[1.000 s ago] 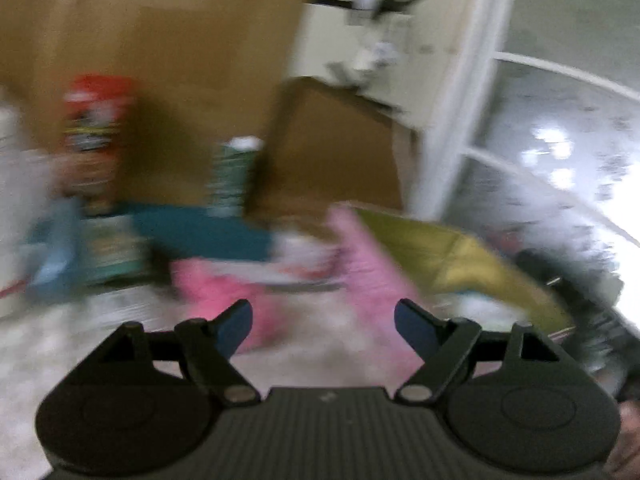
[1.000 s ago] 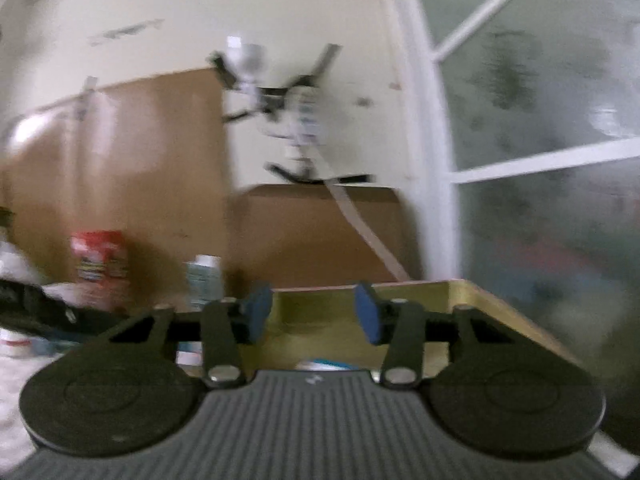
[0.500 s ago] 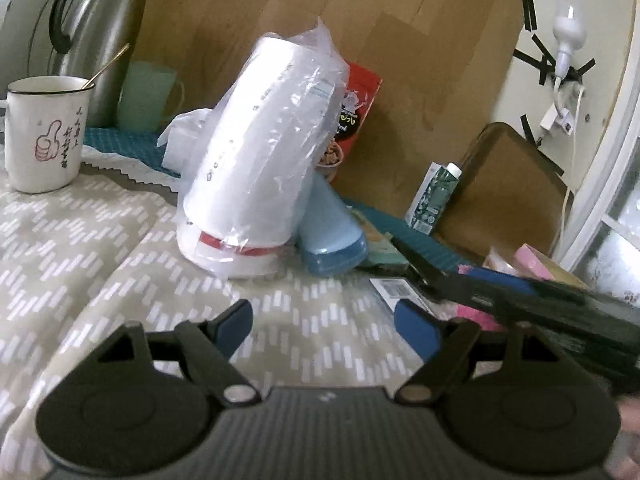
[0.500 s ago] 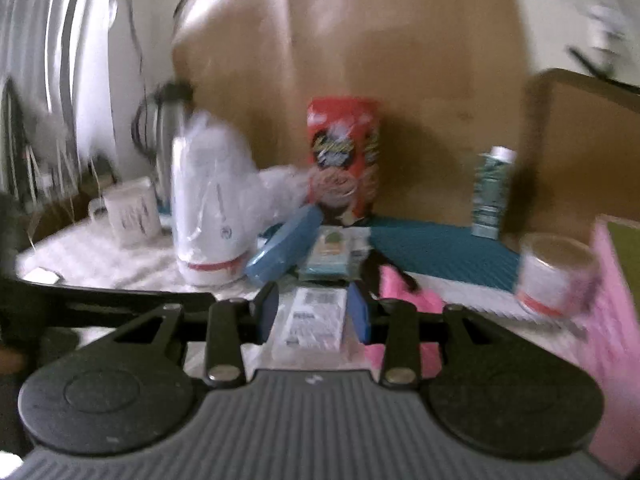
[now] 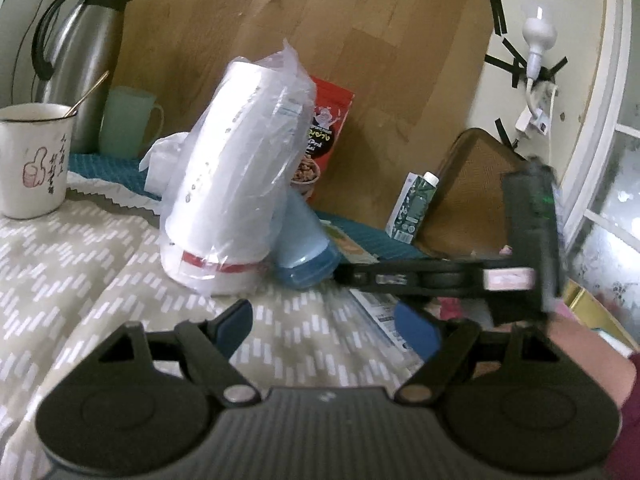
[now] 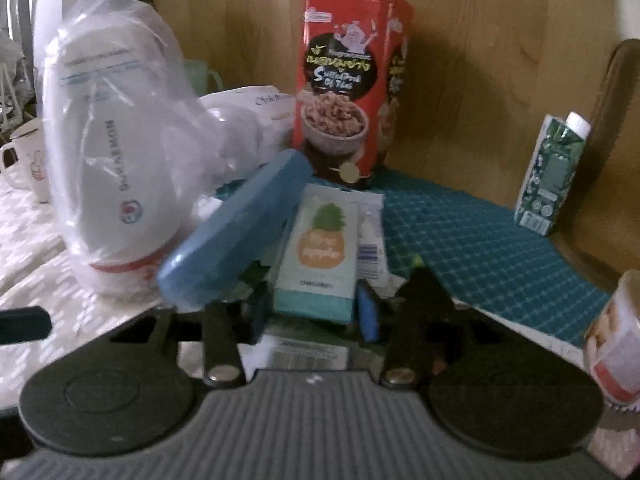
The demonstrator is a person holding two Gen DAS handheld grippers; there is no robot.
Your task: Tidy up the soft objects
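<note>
blurred right tool; cup cut by the right wrist view's edge

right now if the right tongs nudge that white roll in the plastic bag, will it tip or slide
Likely tip rather than slide. The white roll stands tall on a narrow end and already leans, with the blue case propped against its base. Its loose, crinkled bag looks slippery, so pads may slip on the film before gripping. The cloth under it is soft and rumpled, probably adding wobble.
</note>
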